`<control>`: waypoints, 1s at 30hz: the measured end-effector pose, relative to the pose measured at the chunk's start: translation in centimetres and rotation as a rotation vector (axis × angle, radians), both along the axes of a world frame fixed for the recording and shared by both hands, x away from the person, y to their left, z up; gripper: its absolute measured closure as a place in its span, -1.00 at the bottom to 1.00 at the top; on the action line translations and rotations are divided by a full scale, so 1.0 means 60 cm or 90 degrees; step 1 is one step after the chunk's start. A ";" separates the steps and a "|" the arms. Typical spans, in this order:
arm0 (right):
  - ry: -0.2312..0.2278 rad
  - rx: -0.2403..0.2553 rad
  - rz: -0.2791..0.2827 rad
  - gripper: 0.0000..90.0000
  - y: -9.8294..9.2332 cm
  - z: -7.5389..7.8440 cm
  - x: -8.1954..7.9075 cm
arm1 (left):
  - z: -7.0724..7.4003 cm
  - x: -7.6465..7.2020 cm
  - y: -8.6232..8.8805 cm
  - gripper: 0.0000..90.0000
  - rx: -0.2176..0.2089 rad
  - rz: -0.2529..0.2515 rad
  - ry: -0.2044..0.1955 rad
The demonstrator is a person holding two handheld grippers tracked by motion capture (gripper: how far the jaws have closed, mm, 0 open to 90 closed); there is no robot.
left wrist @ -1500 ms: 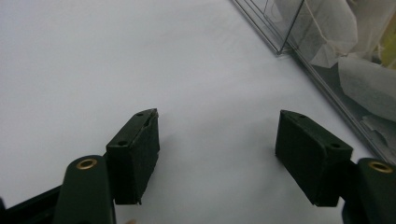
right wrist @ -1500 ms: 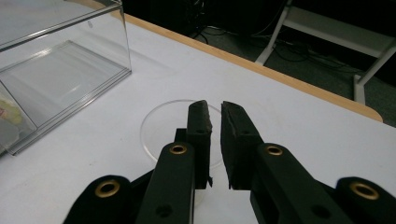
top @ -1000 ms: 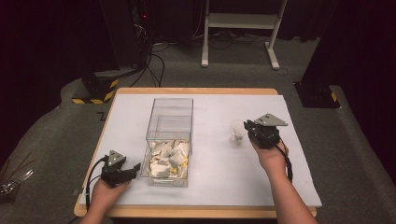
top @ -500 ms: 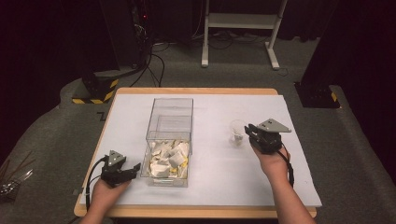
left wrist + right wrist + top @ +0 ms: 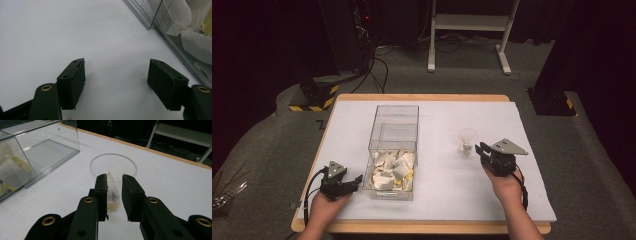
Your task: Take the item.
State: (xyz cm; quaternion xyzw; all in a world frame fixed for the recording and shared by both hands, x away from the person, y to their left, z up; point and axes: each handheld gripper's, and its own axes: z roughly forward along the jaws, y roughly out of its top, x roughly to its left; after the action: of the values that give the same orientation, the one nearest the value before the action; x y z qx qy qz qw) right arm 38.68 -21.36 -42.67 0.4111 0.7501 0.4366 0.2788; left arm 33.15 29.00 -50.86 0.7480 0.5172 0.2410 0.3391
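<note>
Table, wooden edge, white sheet over the top, under both tools. Clear plastic bin between the two tools, just right of the left tool; far half bare, near half heaped with white paper sachets, some yellow. White metal stand on grey floor, well beyond both tools. Black cables and yellow-black striped block, beyond the left tool.

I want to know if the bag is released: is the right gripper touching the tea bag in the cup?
Cannot tell. In the right gripper view the tea bag in the cup shows between the right gripper, with no plain gap.
</note>
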 end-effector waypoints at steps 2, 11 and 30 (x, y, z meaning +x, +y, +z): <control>0.000 0.001 0.000 0.65 -0.002 -0.005 -0.006 | 0.000 0.000 0.000 -0.32 0.000 0.000 0.000; 0.018 0.002 -0.006 0.62 -0.007 -0.036 -0.030 | 0.000 -0.001 0.000 -0.29 -0.001 0.002 -0.001; 0.060 -0.011 -0.008 0.56 0.001 -0.086 -0.070 | 0.001 -0.002 0.000 -0.27 -0.008 -0.010 -0.002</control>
State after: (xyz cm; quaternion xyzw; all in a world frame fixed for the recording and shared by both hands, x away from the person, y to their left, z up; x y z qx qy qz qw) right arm 34.47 -21.32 -47.85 0.4335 0.7635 0.4087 0.2495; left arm 33.03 29.02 -50.81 0.7494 0.5125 0.2359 0.3465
